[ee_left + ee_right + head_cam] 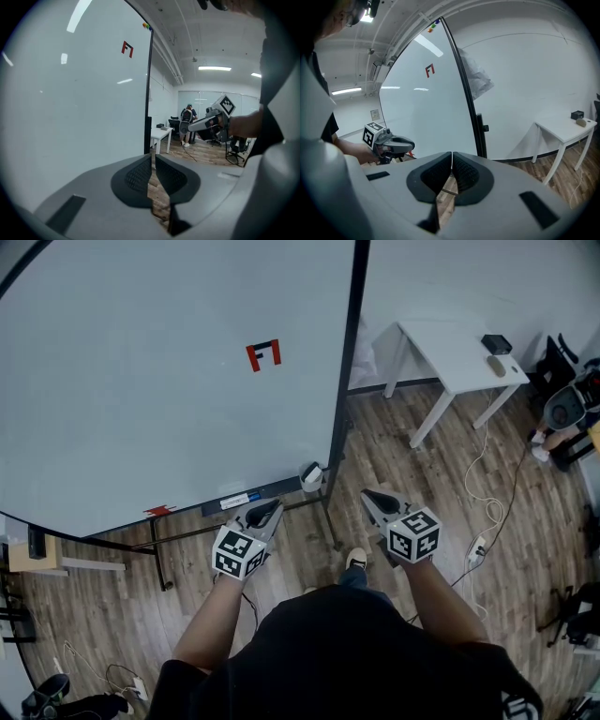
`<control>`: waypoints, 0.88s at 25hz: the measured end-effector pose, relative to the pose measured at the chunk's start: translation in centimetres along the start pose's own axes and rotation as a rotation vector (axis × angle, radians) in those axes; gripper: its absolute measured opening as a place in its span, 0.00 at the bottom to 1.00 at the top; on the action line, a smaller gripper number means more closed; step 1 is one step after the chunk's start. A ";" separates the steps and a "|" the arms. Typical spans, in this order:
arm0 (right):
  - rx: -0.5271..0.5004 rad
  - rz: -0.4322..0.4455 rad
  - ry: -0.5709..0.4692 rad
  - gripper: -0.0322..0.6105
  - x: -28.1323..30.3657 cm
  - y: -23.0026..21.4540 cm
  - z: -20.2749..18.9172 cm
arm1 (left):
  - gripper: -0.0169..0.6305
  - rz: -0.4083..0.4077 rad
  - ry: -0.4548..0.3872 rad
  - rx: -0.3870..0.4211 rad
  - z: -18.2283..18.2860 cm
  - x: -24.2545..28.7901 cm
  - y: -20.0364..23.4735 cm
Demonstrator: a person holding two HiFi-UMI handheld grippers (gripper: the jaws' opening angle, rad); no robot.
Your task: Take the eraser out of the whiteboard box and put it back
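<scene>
Looks along the right gripper (451, 157) at lower centre, jaws pressed together with nothing between. Faces a whiteboard (422, 108) across the middle, with a red-and-black mark (430, 71) high up and a black frame edge (464, 89) slanting down. Catches the left gripper (412, 143) at mid left, held by a hand (349, 151). Takes in a white table (562, 131) at right, bearing a small black box (577, 114), above wood floor (574, 171).

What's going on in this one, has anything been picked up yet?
A person stands before the whiteboard with a gripper in each hand. The left gripper and the right gripper are both shut and empty, held low near the board's bottom edge. The small box at the board's lower right corner is touched by neither.
</scene>
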State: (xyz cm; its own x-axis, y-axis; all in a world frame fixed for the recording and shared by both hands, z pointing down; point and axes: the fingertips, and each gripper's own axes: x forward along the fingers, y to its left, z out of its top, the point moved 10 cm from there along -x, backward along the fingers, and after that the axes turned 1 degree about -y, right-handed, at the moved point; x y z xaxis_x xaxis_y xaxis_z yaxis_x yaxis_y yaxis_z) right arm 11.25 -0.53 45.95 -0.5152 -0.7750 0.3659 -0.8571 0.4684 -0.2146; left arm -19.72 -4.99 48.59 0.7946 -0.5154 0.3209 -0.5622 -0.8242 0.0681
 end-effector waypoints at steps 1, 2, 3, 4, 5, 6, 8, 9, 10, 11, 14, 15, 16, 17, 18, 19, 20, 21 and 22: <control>-0.003 0.008 0.005 0.05 0.3 -0.5 0.2 | 0.08 0.008 -0.001 -0.003 0.2 0.4 0.1; -0.006 0.015 0.010 0.05 0.6 -1.0 0.3 | 0.08 0.016 -0.003 -0.008 0.3 0.8 0.2; -0.007 0.023 0.015 0.05 0.9 -1.4 0.4 | 0.08 0.024 -0.003 -0.012 0.4 1.1 0.4; -0.008 0.031 0.019 0.05 1.3 -1.9 0.5 | 0.08 0.032 -0.003 -0.017 0.5 1.4 0.5; -0.009 0.039 0.022 0.05 1.5 -2.2 0.7 | 0.08 0.039 -0.002 -0.020 0.5 1.7 0.6; -0.010 0.047 0.026 0.05 1.8 -2.6 0.7 | 0.08 0.047 -0.001 -0.023 0.6 2.0 0.7; -0.012 0.064 0.037 0.05 2.3 -3.5 0.9 | 0.08 0.062 0.003 -0.032 0.7 2.7 0.8; -0.013 0.072 0.043 0.05 2.5 -3.9 0.9 | 0.08 0.068 0.004 -0.037 0.8 3.0 0.9; -0.013 0.080 0.048 0.05 2.7 -4.3 0.9 | 0.08 0.073 0.005 -0.042 0.8 3.4 0.9; -0.013 0.086 0.054 0.05 2.9 -4.6 0.8 | 0.08 0.076 0.008 -0.045 0.9 3.7 0.9; -0.010 0.101 0.065 0.05 3.4 -5.7 0.8 | 0.08 0.081 0.018 -0.051 0.9 4.6 0.8; -0.011 0.105 0.067 0.05 3.5 -6.0 0.8 | 0.08 0.082 0.021 -0.053 0.9 5.0 0.8; -0.012 0.109 0.068 0.05 3.7 -6.3 0.8 | 0.08 0.082 0.024 -0.054 0.9 5.3 0.8; -0.013 0.112 0.069 0.05 3.8 -6.6 0.8 | 0.08 0.081 0.026 -0.056 0.9 5.7 0.8; -0.014 0.116 0.070 0.05 3.9 -6.9 0.9 | 0.08 0.080 0.028 -0.056 0.9 6.1 0.8; -0.014 0.120 0.071 0.05 4.0 -7.2 0.9 | 0.08 0.079 0.031 -0.056 1.0 6.4 0.7; -0.013 0.125 0.073 0.05 4.1 -7.4 0.9 | 0.08 0.078 0.035 -0.056 1.1 6.7 0.6; -0.012 0.130 0.076 0.05 4.1 -7.6 0.8 | 0.08 0.078 0.038 -0.055 1.1 7.0 0.6; -0.013 0.136 0.079 0.05 4.1 -7.8 0.8 | 0.08 0.080 0.040 -0.055 1.2 7.2 0.5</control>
State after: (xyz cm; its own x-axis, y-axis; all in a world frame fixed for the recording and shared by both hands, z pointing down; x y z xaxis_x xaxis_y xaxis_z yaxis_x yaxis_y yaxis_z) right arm 15.82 -7.73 48.42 -0.6240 -0.6686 0.4045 -0.7791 0.5725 -0.2554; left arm -13.99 -9.43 49.81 0.7376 -0.5685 0.3645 -0.6359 -0.7663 0.0917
